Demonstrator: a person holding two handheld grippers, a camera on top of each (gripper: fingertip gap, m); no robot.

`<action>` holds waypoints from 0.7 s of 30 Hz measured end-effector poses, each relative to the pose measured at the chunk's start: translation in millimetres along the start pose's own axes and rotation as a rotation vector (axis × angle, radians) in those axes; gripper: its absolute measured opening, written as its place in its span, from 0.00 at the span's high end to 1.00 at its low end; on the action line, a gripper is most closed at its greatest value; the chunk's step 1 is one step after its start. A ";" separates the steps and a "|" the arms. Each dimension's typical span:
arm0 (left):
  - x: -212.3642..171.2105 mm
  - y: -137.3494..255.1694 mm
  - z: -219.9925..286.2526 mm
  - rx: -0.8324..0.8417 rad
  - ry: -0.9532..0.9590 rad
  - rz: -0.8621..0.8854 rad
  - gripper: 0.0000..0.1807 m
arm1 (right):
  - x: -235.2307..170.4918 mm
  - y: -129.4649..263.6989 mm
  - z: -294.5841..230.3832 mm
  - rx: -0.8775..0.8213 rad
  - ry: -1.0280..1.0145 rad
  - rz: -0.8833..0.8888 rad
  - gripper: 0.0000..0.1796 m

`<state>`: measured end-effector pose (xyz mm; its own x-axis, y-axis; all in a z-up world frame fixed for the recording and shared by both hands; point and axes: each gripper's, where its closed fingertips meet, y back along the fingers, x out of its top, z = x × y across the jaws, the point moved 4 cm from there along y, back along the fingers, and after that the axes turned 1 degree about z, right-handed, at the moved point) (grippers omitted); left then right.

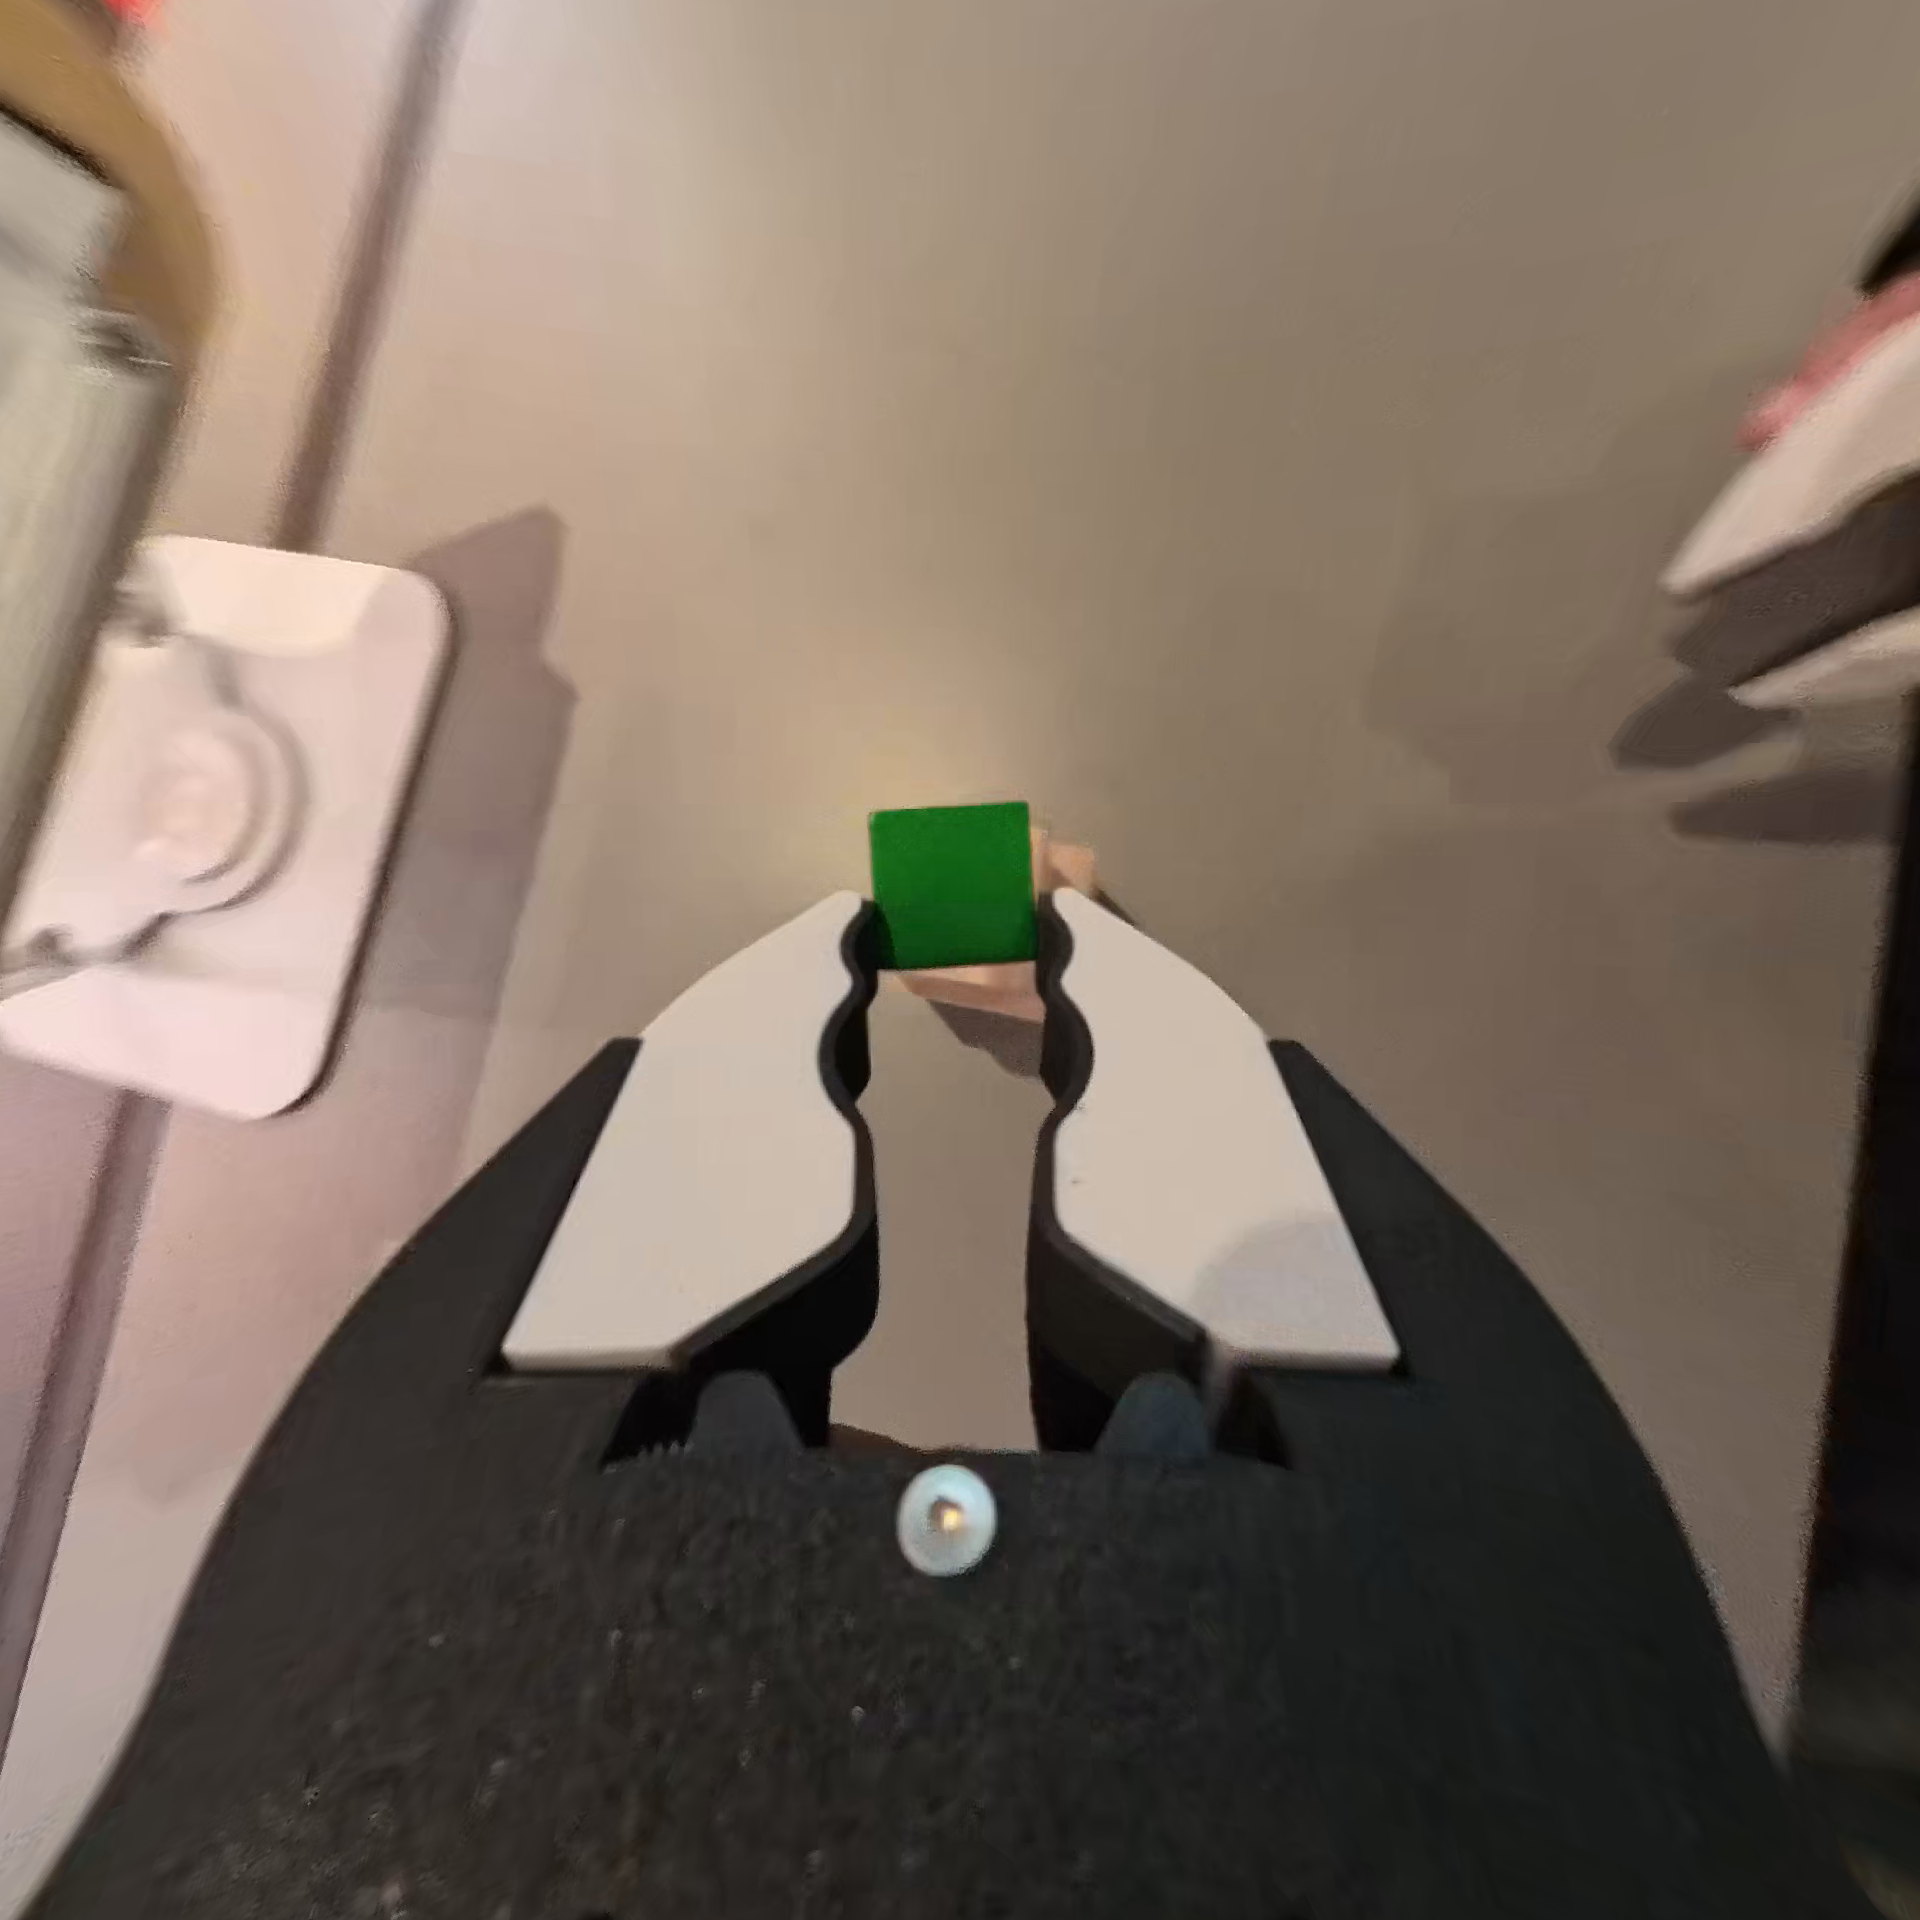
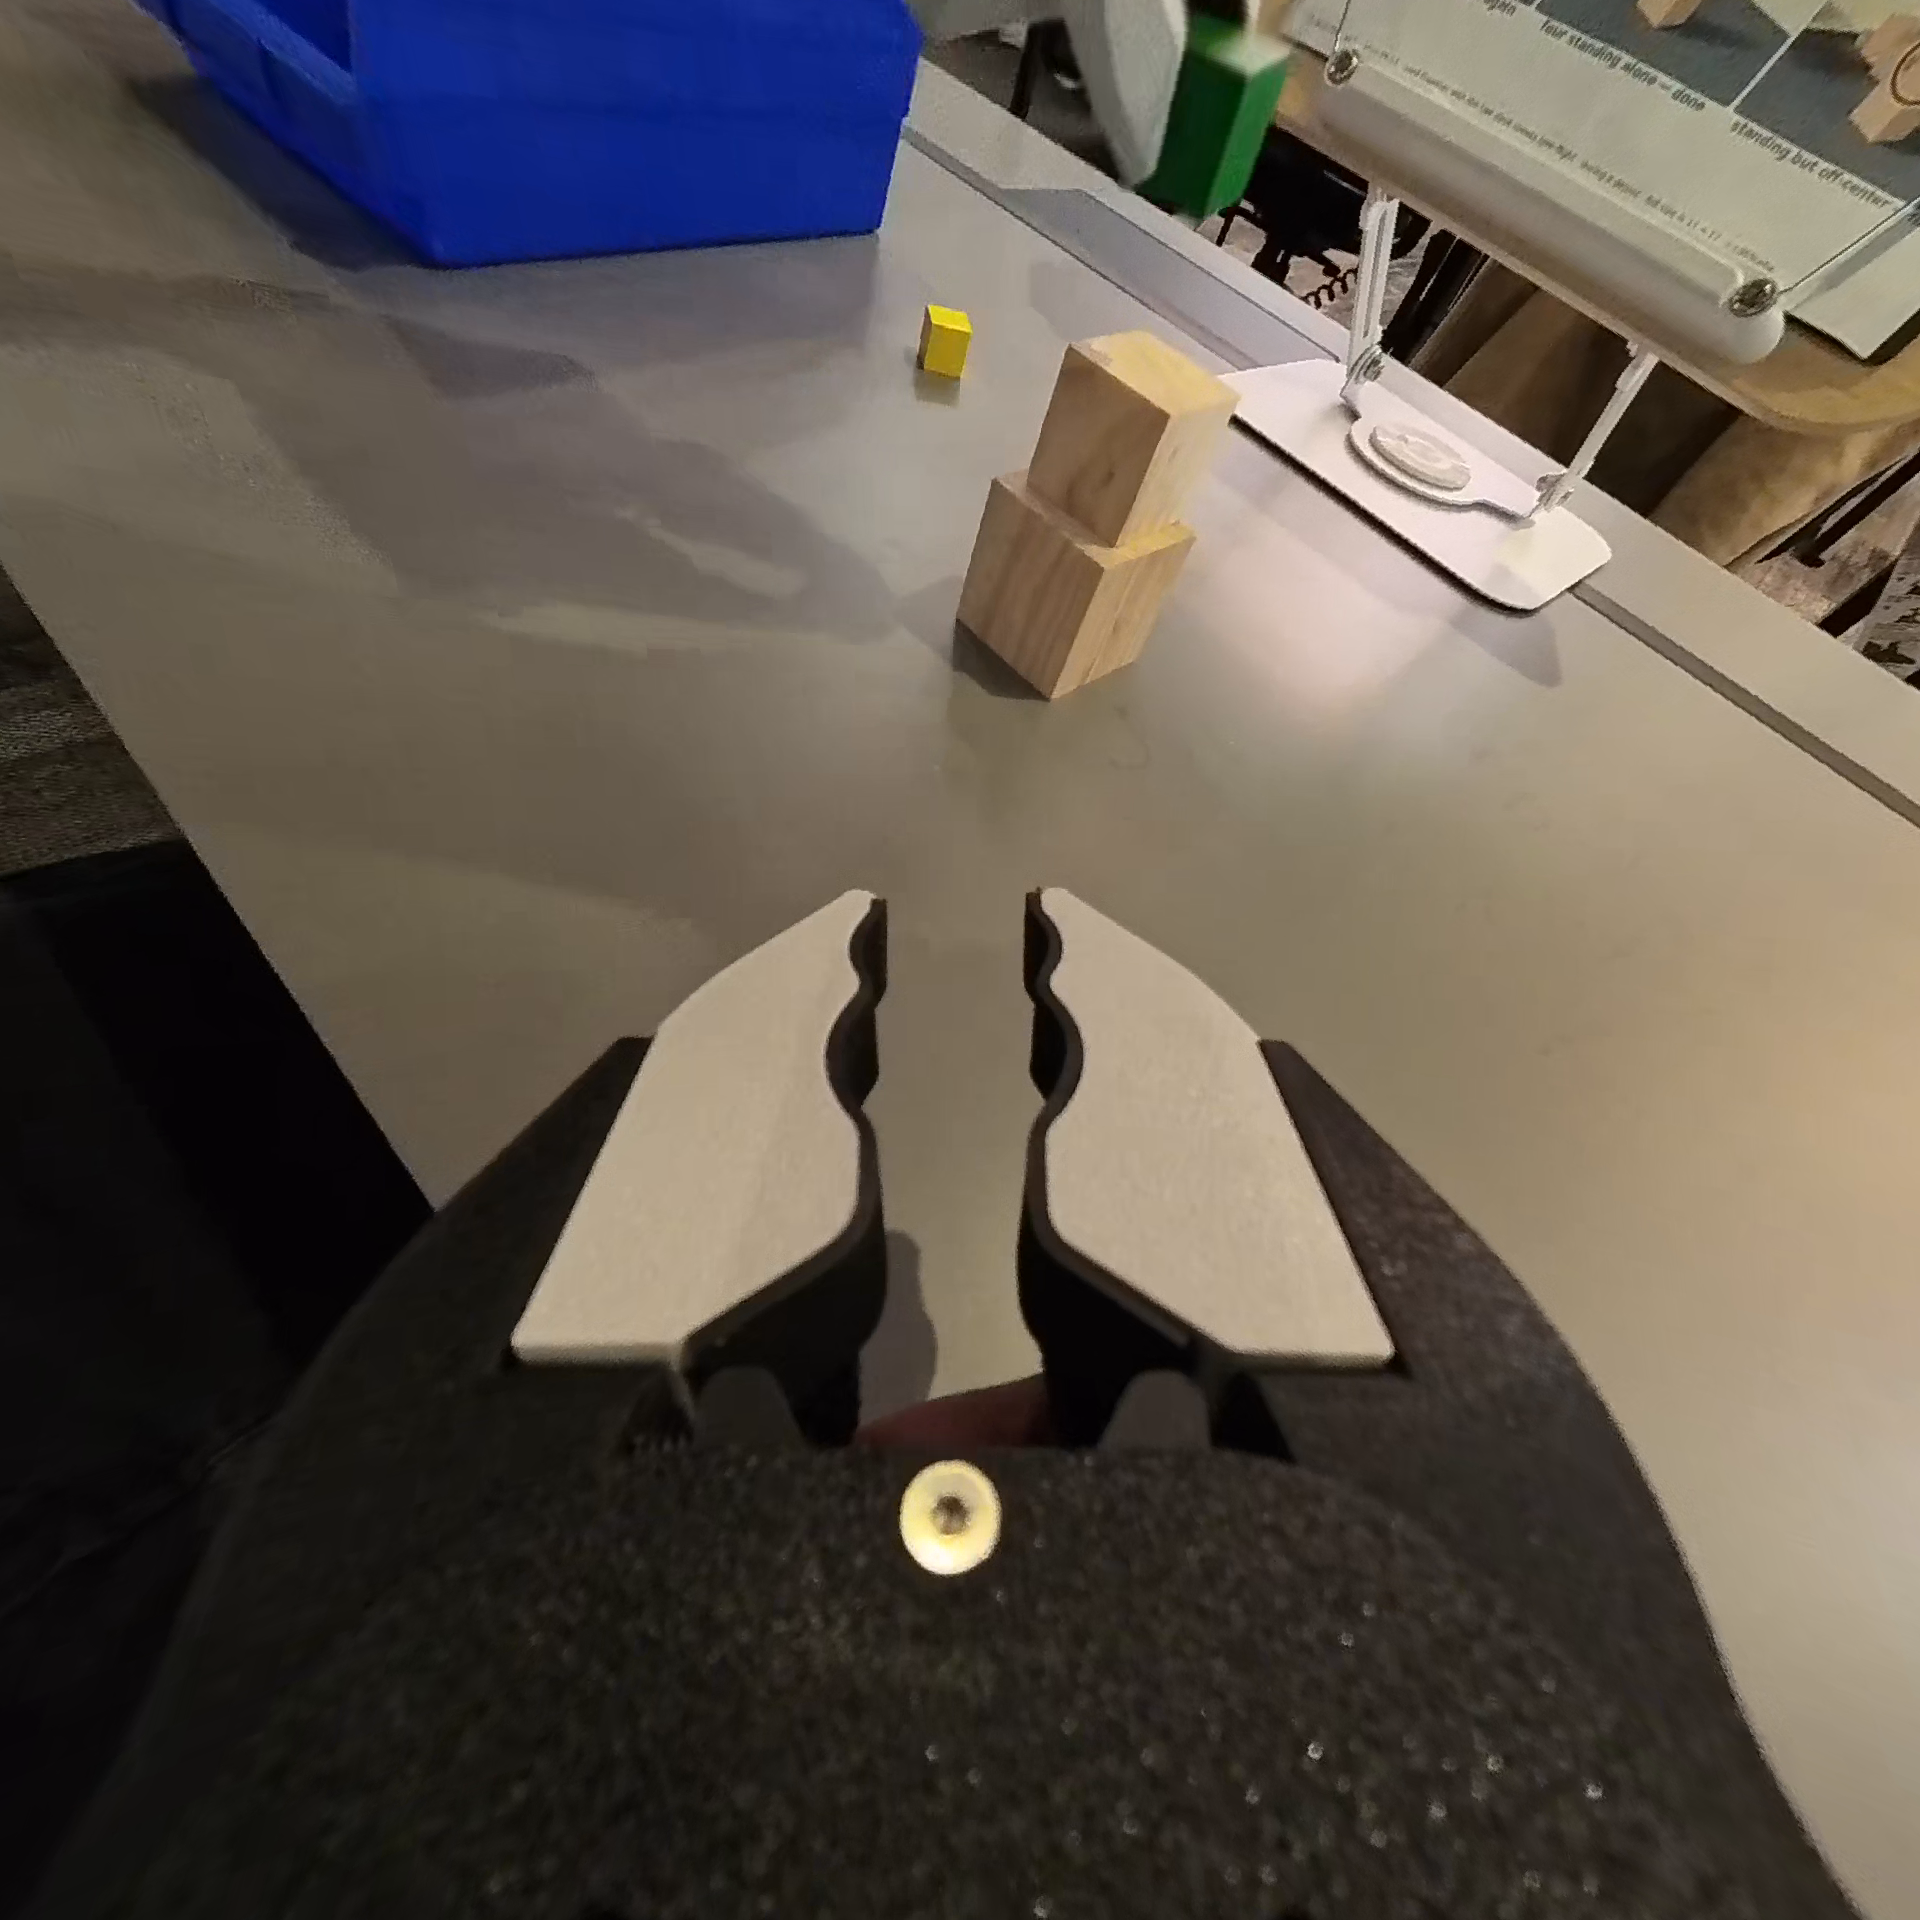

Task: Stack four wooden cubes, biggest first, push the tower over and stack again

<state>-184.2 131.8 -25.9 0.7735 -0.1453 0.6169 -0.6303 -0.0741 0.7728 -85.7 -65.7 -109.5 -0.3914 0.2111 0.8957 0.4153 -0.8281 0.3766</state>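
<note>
My left gripper (image 1: 954,920) is shut on a green cube (image 1: 954,883) and holds it high above the grey table, looking straight down. Pale wood of the stacked cubes (image 1: 987,992) shows just below the green cube. In the right wrist view the green cube (image 2: 1210,125) hangs in the other gripper at the top, above the stack: a smaller plain wooden cube (image 2: 1127,442) sits on a larger one (image 2: 1070,592). A small yellow cube (image 2: 945,340) lies alone on the table behind the stack. My right gripper (image 2: 956,914) is open and empty, low over the table in front of the stack.
A blue bin (image 2: 561,114) stands at the back left of the table (image 2: 520,675). A white stand with a flat base (image 2: 1455,488) holds an instruction sheet at the back right; its base also shows in the left wrist view (image 1: 229,821). The table's edge runs along the left. About 20 centimeters separates my left fingertips from my right.
</note>
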 end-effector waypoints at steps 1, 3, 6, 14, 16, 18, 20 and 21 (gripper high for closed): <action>-0.8 -3.6 -0.7 -0.044 -0.021 -0.050 0.84 | -0.2 0.1 0.3 -0.001 0.000 0.000 0.86; -2.3 -11.7 -6.3 -0.065 -0.053 -0.121 0.84 | -1.5 0.3 0.6 -0.002 -0.001 -0.005 0.86; -1.3 -20.0 -9.5 -0.116 -0.045 -0.143 0.84 | -2.8 0.6 0.1 -0.002 -0.001 -0.009 0.86; -14.5 -35.4 -6.3 -0.110 -0.076 -0.197 0.84 | -4.5 -0.7 -3.9 0.005 0.008 -0.016 0.86; -15.5 -35.0 -7.4 -0.100 -0.054 -0.196 0.84 | -4.9 -1.7 -4.2 0.006 0.009 -0.019 0.86; -17.4 -32.6 -10.7 -0.062 -0.043 -0.197 0.73 | -5.2 -1.8 -3.4 0.004 0.008 -0.022 0.86; -17.4 -24.6 -13.1 -0.022 -0.023 -0.164 0.67 | -5.2 -1.1 -1.2 -0.004 0.002 -0.024 0.86; -16.7 -18.5 -13.4 -0.003 -0.011 -0.130 0.66 | -5.1 -0.6 0.3 -0.009 -0.005 -0.024 0.86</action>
<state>-184.5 148.8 -48.5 0.8480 -0.1453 0.5097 -0.5244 -0.0905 0.8467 -83.7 -66.1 -114.2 -0.3971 0.2330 0.8877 0.3989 -0.8273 0.3956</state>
